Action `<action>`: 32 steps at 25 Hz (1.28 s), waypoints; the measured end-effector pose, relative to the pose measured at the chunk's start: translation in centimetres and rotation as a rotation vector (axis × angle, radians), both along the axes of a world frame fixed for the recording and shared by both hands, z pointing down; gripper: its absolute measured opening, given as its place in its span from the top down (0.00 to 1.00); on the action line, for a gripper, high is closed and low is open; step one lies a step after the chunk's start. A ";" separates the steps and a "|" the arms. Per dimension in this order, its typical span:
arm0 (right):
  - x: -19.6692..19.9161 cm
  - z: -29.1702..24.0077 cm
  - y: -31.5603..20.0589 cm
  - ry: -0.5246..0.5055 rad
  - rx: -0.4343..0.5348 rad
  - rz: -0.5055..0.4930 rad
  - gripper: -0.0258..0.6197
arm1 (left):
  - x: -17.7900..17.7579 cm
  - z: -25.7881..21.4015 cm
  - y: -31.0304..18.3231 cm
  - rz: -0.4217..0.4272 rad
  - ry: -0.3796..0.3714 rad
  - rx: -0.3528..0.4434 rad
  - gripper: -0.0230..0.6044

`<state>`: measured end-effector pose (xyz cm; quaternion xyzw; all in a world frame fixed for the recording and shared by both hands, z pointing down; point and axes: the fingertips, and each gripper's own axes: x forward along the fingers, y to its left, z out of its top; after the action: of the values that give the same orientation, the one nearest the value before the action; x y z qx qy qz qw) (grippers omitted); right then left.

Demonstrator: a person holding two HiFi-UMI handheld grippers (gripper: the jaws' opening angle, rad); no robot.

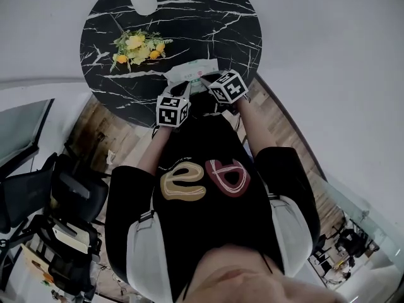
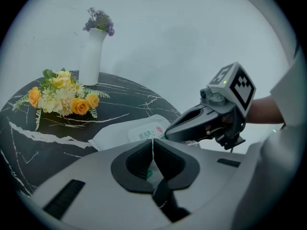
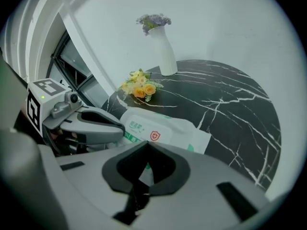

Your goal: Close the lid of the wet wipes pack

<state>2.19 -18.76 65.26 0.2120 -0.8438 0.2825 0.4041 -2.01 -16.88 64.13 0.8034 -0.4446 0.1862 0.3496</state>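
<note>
Black marble table [image 1: 214, 24] on wood floor [image 1: 126, 137], wet wipes pack [image 1: 192, 70] at edge.

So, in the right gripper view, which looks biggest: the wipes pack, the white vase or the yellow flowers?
Largest to smallest:
1. wipes pack, though it lies nearest the camera, which makes it look bigger
2. white vase
3. yellow flowers, clearly the smallest

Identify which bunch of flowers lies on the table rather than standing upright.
The yellow-orange bunch lies on the black table; the purple bunch stands in the white vase.
</note>
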 end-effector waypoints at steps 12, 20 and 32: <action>-2.6 -0.6 1.4 -0.014 0.005 -0.065 0.94 | 0.0 0.5 -0.2 -0.011 -0.020 -0.033 0.93; -2.6 -0.1 1.4 0.039 0.040 -0.070 0.94 | 0.0 0.6 -0.2 -0.013 -0.013 -0.032 0.93; -2.5 -1.4 1.1 -0.098 -0.003 0.105 0.94 | -0.8 -0.2 -0.6 -0.047 0.016 -0.017 0.93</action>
<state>-0.28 -17.66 63.84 0.2414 -0.8499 0.3146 0.3470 -2.78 -17.45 63.93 0.7912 -0.4588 0.1756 0.3642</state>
